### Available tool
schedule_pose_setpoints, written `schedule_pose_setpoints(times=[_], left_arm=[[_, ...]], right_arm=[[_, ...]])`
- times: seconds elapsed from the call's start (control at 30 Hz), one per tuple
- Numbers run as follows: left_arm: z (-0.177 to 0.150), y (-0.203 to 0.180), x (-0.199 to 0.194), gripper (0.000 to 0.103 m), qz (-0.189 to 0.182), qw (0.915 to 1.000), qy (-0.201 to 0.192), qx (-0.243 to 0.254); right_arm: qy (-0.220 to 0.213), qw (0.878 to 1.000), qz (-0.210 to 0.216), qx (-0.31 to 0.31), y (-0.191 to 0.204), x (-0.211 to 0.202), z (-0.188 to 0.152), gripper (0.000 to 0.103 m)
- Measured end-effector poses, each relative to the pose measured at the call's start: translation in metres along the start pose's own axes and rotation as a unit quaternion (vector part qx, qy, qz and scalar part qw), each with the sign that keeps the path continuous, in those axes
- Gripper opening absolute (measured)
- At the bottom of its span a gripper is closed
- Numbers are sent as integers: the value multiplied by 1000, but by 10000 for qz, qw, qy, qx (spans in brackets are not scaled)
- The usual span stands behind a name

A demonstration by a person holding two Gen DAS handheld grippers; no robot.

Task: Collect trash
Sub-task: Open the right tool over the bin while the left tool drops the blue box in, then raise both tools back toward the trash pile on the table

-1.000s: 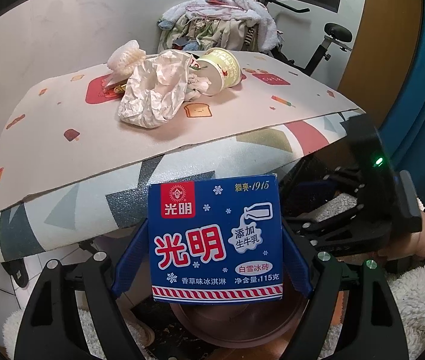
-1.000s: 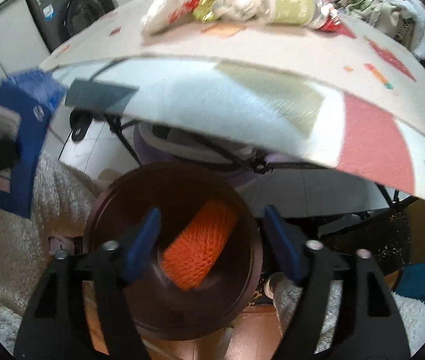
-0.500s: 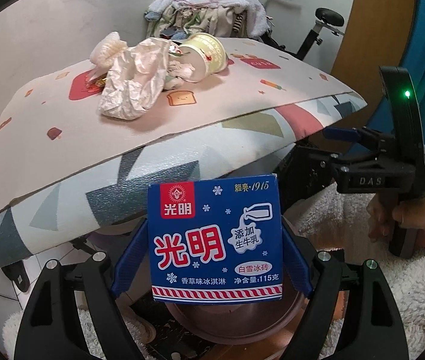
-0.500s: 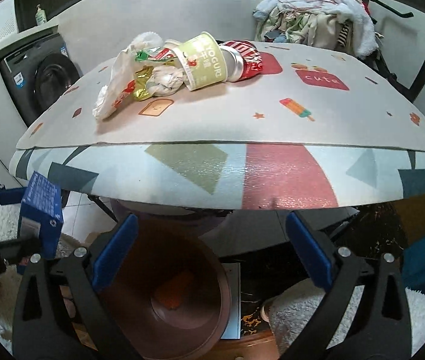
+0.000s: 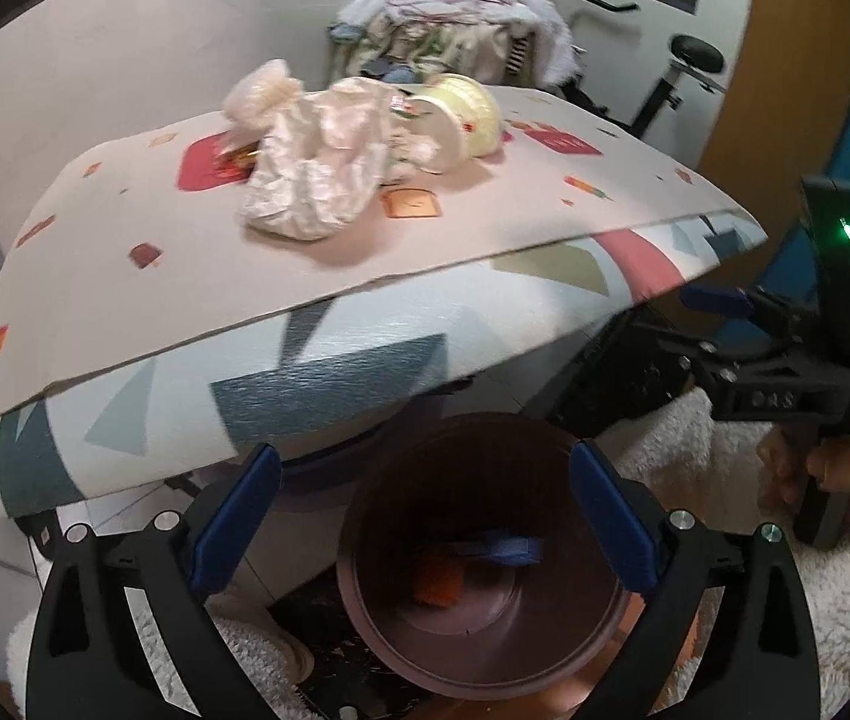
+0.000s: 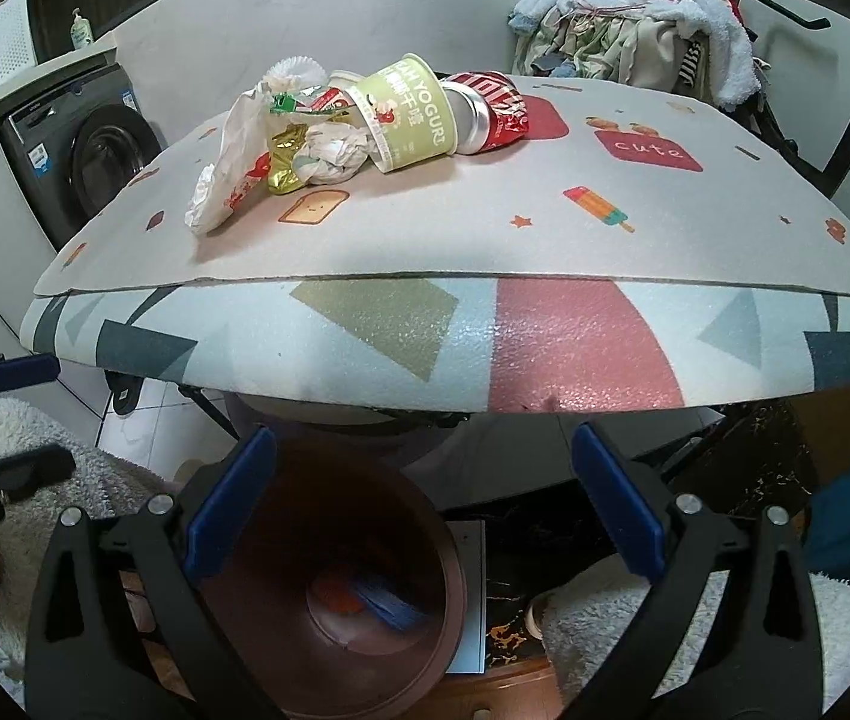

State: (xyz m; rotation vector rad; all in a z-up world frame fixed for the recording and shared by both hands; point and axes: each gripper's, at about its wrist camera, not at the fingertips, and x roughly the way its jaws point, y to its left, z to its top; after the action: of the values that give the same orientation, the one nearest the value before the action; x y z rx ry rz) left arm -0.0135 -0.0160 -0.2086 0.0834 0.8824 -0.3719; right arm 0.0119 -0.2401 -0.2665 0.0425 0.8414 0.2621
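The blue ice-cream carton (image 5: 499, 547) lies inside the brown bin (image 5: 478, 678), beside an orange net (image 5: 438, 581). Your left gripper (image 5: 422, 519) hovers above it, jaws opening and empty. Your right gripper (image 6: 422, 495) is spread wide, empty. More trash, including a yogurt cup (image 6: 410, 114), sits on the table (image 6: 484, 228).

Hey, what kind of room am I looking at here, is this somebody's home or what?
Most likely a lived-in home, perhaps a laundry or utility corner. A front-loading washing machine stands against the wall, a heap of clothes is piled behind the table, and an exercise bike sits beside that heap.
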Motion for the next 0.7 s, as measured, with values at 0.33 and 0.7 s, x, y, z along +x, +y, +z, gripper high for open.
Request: schedule_pose_setpoints(times=[0.33,0.7], left_arm=[[2,16,-7,95,226,9989,-205,-365],[13,21,-16,95,495,9972,-441,-349]], right_arm=[[28,10000,-7,20,-1,1,0,97],[-109,9998,-4,158,-8,-8,12,97]])
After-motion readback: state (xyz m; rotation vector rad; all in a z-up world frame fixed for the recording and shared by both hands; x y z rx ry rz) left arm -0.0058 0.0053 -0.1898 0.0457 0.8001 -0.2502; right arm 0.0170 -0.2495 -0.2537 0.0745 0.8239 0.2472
